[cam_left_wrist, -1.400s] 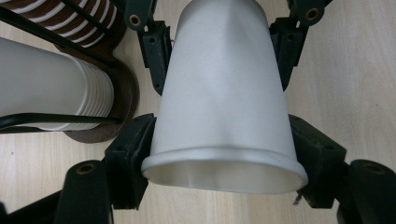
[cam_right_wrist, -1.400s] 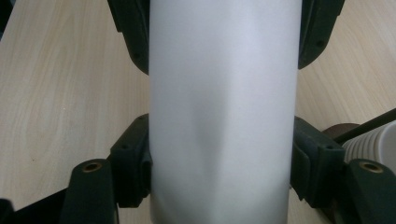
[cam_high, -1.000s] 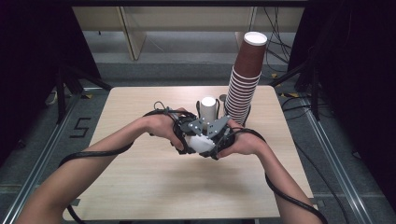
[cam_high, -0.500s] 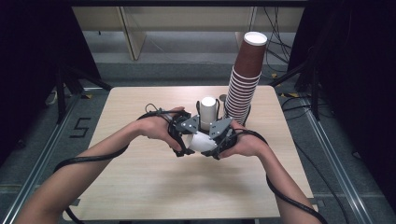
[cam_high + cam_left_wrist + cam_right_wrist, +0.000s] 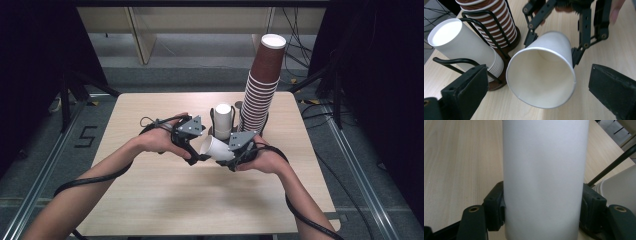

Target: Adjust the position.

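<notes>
A single white paper cup (image 5: 216, 148) lies on its side above the table, its mouth turned toward my left gripper (image 5: 196, 150). My right gripper (image 5: 235, 155) is shut on the cup's body near the base. In the right gripper view its pads (image 5: 496, 207) press both sides of the cup (image 5: 544, 177). In the left gripper view the cup's open mouth (image 5: 541, 75) faces me between the two wide-apart jaws of my left gripper (image 5: 536, 97), with a gap on each side. The right gripper's fingers (image 5: 584, 32) clamp the cup farther off.
A black wire holder (image 5: 214, 120) holds a short stack of white cups (image 5: 223, 119) at the table's middle back. A tall stack of brown cups (image 5: 261, 85) rises just right of it. The light wooden table (image 5: 150, 200) has bare room at front and left.
The two grippers, close together around the cup a second ago, have parted. My left gripper has shifted left, and the cup's mouth now shows. The right gripper still holds the cup.
</notes>
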The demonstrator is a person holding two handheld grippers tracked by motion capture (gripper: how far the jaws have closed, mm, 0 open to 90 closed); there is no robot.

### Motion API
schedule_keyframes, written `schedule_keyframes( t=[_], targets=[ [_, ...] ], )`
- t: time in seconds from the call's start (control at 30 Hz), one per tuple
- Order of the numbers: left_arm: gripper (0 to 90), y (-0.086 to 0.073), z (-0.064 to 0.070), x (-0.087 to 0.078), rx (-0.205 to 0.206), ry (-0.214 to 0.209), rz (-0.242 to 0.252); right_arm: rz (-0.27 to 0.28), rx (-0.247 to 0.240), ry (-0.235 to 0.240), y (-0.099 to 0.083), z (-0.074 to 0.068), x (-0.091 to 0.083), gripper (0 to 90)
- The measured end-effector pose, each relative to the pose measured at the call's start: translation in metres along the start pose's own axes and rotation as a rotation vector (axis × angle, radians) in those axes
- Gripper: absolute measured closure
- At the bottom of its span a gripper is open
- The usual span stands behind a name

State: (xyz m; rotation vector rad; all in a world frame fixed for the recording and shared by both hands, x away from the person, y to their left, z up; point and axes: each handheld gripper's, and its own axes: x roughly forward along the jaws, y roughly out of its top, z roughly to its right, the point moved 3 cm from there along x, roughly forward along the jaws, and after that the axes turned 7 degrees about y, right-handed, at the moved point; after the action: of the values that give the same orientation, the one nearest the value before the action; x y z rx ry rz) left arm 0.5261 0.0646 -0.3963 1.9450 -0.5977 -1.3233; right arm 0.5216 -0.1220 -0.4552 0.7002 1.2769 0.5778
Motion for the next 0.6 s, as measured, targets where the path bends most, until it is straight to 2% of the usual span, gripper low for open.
schedule_keyframes(
  t=[0.13,0.2,0.33,0.4,0.43,0.5,0.57,0.6],
  targets=[
    [2.5,-0.004,0.002,-0.001,-0.044,0.012,0.046,0.040,0.014,-0.040,-0.004,-0.002,0.000,35.0],
    [2.5,-0.007,0.002,-0.002,-0.052,0.021,0.053,0.061,0.027,-0.063,-0.006,-0.003,0.001,35.0],
    [2.5,-0.010,0.000,-0.002,-0.093,0.031,0.082,0.085,0.026,-0.111,-0.010,-0.004,0.003,35.0],
    [2.5,-0.012,0.000,-0.002,-0.110,0.033,0.087,0.104,0.049,-0.126,-0.011,-0.005,0.004,35.0],
    [2.5,-0.012,0.001,-0.001,-0.118,0.031,0.097,0.111,0.075,-0.140,-0.013,-0.006,0.004,35.0],
    [2.5,-0.013,0.001,0.000,-0.129,0.035,0.098,0.131,0.059,-0.164,-0.013,-0.004,0.004,35.0],
    [2.5,-0.015,0.002,0.001,-0.145,0.040,0.111,0.155,0.085,-0.185,-0.015,-0.005,0.004,35.0],
    [2.4,-0.015,0.002,0.002,-0.153,0.046,0.118,0.166,0.081,-0.202,-0.015,-0.004,0.004,35.0]
  ],
)
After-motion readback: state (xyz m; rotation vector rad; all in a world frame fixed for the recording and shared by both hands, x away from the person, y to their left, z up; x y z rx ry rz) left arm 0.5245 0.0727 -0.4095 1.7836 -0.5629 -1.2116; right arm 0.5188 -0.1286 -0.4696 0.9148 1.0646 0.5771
